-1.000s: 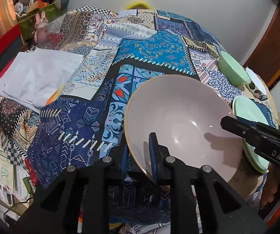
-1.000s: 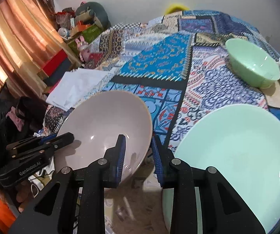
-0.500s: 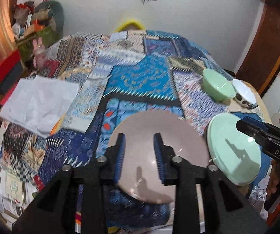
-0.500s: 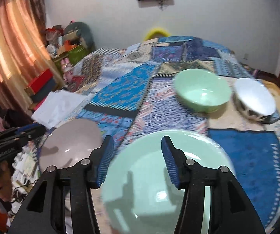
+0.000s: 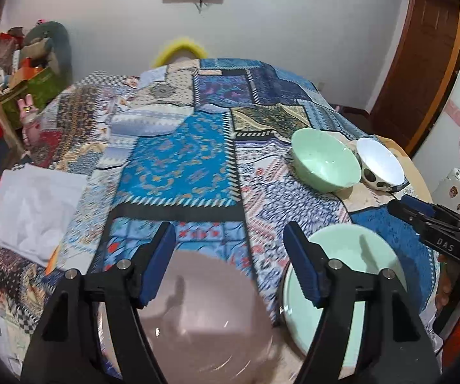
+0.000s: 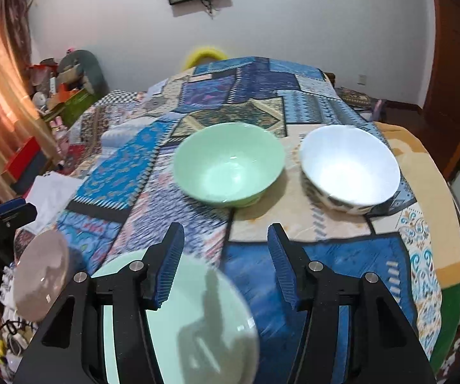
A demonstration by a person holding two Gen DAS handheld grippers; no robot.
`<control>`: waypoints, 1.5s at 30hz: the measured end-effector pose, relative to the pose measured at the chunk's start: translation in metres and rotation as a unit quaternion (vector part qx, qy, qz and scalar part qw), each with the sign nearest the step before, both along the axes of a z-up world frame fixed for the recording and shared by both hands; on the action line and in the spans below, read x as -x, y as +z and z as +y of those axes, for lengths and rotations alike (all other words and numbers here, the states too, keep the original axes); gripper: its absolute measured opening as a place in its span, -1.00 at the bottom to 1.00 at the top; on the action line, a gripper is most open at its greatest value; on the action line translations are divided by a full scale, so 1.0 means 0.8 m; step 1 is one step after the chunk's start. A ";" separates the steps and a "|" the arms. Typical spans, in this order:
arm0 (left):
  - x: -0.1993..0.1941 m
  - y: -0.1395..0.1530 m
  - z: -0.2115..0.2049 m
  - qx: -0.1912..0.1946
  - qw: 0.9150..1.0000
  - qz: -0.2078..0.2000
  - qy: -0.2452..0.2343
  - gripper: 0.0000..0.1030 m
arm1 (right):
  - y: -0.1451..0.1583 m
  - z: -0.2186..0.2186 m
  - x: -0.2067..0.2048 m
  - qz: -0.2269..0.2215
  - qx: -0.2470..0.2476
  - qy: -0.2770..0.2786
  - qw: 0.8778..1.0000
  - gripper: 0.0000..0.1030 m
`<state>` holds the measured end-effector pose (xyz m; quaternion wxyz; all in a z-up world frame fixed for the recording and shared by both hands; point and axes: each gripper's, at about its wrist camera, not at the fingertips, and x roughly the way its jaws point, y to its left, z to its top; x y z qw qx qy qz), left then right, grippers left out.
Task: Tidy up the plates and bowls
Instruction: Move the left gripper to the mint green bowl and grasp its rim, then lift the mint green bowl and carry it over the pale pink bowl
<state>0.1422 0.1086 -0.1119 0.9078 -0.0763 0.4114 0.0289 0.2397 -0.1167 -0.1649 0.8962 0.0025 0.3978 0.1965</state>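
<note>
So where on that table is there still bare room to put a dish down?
The patchwork cloth between the white paper and the green bowl is free, also the far end. The near right is crowded: pink bowl, green plate, white bowl.

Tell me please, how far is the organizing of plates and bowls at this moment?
Done: the pink plate and the green plate lie side by side at the near edge. In hand: nothing; the left gripper and the right gripper have just been opening, with nothing between the jaws. Left: the green bowl and the white bowl sit separate, unstacked, further back.
</note>
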 end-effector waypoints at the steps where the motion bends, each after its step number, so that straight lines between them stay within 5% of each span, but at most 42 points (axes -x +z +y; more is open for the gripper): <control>1: -0.010 0.000 -0.004 -0.003 1.000 0.003 -0.002 0.37 | -0.002 -0.003 -0.008 0.003 -0.003 -0.001 1.000 -0.02; 10: -0.101 -0.014 -0.048 -0.035 0.998 0.017 -0.040 0.43 | -0.028 -0.009 -0.080 0.036 -0.023 -0.014 0.999 -0.02; 14: -0.134 -0.032 -0.058 -0.046 0.997 0.021 -0.053 0.44 | -0.044 -0.008 -0.104 0.050 -0.022 -0.022 0.998 -0.28; 19: -0.171 -0.060 -0.060 -0.041 0.997 0.044 -0.056 0.44 | -0.061 -0.004 -0.123 0.075 -0.020 -0.017 0.997 -0.37; 25: -0.196 -0.075 -0.069 -0.041 0.995 0.058 -0.065 0.44 | -0.070 0.002 -0.143 0.098 -0.013 -0.011 0.995 -0.55; 35: -0.228 -0.092 -0.084 -0.029 0.995 0.064 -0.067 0.44 | -0.072 0.018 -0.139 0.098 -0.011 0.041 0.994 -0.53; 45: -0.241 -0.125 -0.075 -0.005 0.990 0.126 -0.066 -0.54 | -0.070 0.045 -0.124 0.095 -0.005 0.104 0.990 -0.53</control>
